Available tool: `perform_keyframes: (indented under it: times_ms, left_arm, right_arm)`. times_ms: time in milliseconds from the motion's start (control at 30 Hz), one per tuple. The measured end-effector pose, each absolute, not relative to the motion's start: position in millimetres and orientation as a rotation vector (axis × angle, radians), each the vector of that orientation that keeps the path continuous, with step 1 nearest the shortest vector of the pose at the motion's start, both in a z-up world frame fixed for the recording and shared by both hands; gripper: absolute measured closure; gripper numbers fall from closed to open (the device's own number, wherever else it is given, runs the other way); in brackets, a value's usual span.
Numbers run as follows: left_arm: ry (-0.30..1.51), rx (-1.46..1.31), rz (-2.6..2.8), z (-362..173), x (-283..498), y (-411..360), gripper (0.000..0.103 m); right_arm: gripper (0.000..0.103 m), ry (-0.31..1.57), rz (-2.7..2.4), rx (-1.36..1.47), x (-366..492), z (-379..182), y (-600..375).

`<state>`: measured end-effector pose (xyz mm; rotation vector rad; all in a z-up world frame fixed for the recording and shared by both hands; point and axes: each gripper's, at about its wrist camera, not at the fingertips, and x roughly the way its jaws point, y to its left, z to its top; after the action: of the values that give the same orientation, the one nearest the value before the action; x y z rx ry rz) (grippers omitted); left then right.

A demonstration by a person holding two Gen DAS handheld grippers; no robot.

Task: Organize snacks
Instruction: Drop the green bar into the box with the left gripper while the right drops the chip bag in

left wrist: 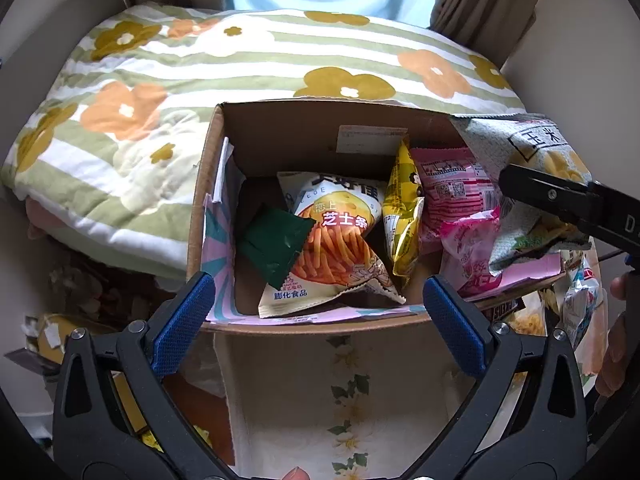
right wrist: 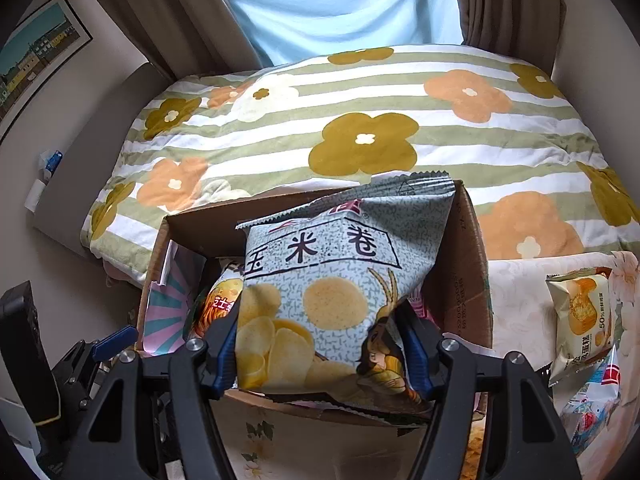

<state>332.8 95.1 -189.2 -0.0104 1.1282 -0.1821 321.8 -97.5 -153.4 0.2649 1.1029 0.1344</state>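
**Corn-roll bag held over the snack box**

The right gripper (right wrist: 320,354) is clamped on a grey corn-roll bag (right wrist: 332,280), its blue pads pressing the bag's lower corners from 9 and 3 o'clock. The bag hangs upright over the open cardboard box (right wrist: 468,268), covering most of its interior.

The left gripper (left wrist: 320,312) stands wide apart with nothing between its pads, poised above the box's near edge. Inside the box, a cheese-stick bag (left wrist: 336,240) lies at centre with a dark green packet (left wrist: 276,246) touching it at 9 o'clock, a yellow packet (left wrist: 404,216) at 3 o'clock, and pink packets (left wrist: 460,200) beyond that.

At 3 o'clock of the box, a cake packet (right wrist: 584,320) lies on the floral counter (right wrist: 516,292). A flowered quilt (right wrist: 360,120) lies behind the box at 12 o'clock.
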Motion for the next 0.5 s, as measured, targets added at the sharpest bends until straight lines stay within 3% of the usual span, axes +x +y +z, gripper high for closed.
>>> perform_keyframes:
  times_ms: [200,233,267,333,500]
  left_arm:
    - [1.118,0.005,-0.189,-186.9,319.7,94.6,0.000]
    - [1.117,0.004,-0.191,-186.8,318.3,95.3,0.000]
    - [1.117,0.002,-0.194,-187.1,316.4,95.7,0.000]
    - [1.119,0.001,-0.194,-187.8,313.2,96.6,0.000]
    - [1.112,-0.002,-0.188,-187.9,301.7,98.4,0.000]
  right_arm:
    - [0.038,1.111,0.179,0.269,327.1,-156.8,-83.7]
    - [0.032,1.114,0.186,0.262,328.5,-157.5,-80.4]
    - [0.018,1.115,0.186,0.256,329.5,-157.9,-78.4]
    - [0.000,1.088,0.206,0.260,327.9,-155.8,-76.4]
    - [0.001,1.066,0.196,0.259,314.1,-152.4,-83.1]
